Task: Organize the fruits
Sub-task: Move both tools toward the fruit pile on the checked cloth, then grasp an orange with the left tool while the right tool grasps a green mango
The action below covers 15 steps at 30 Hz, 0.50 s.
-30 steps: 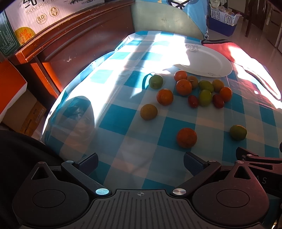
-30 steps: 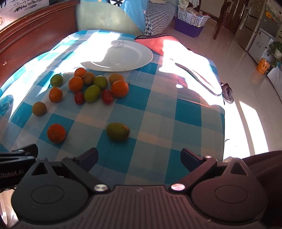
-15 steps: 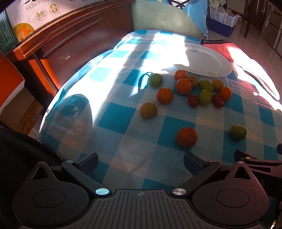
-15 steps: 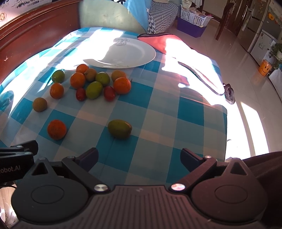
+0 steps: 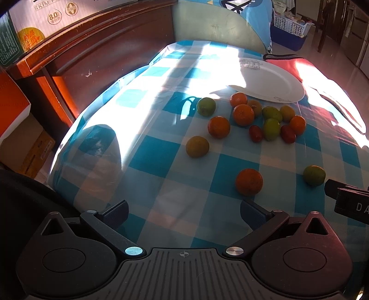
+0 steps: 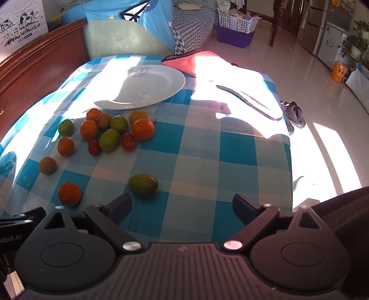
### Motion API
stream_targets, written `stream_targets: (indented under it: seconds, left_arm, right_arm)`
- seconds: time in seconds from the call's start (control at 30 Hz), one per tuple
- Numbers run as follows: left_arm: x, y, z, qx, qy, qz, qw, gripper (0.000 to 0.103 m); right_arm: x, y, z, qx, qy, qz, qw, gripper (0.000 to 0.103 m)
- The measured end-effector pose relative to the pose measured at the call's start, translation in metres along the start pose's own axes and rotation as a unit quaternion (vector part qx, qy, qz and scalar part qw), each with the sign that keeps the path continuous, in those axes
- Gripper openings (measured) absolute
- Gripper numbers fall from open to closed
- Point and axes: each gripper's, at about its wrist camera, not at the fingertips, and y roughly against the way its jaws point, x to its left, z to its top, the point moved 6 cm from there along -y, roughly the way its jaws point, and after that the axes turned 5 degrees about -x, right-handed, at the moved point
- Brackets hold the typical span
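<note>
Right gripper [image 6: 182, 207] spread wide, holding nothing.

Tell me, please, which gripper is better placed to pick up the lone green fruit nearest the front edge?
Probably the right gripper: it is open, with the green fruit just ahead of its left finger. For the left gripper it lies far to the right.

Black hand-held gripper [image 5: 183, 211], seemingly ribbed

I'm in a home's living area. Beyond the checked-cloth bench [image 6: 207, 147] stand a sofa [image 6: 191, 20], fridge [image 6: 332, 30] and potted plant [image 6: 355, 46].
</note>
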Motion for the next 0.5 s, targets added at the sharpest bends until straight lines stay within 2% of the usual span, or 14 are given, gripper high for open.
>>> stream_targets:
  seconds: [0.13,0.33,0.5]
  left_arm:
    - [-0.0002,-0.0018,-0.0017,0.0,0.003,-0.006,1.0,0.103]
    - [0.0014,-0.0053,-0.003,-0.005,0.005,-0.014,0.9999,0.101]
    - [0.0052,-0.0066,-0.0029,-0.015,0.015,-0.024,0.9995,0.092]
  right_arm:
    - [0.0008,0.0002,0.0001,-0.005,0.004,0.001,1.0,0.087]
    - [-0.0016,-0.0002,-0.0002,-0.014,-0.007,0.016,1.0,0.072]
    - [-0.0076,-0.0035,-0.0026,-0.011,-0.03,0.031,0.999,0.062]
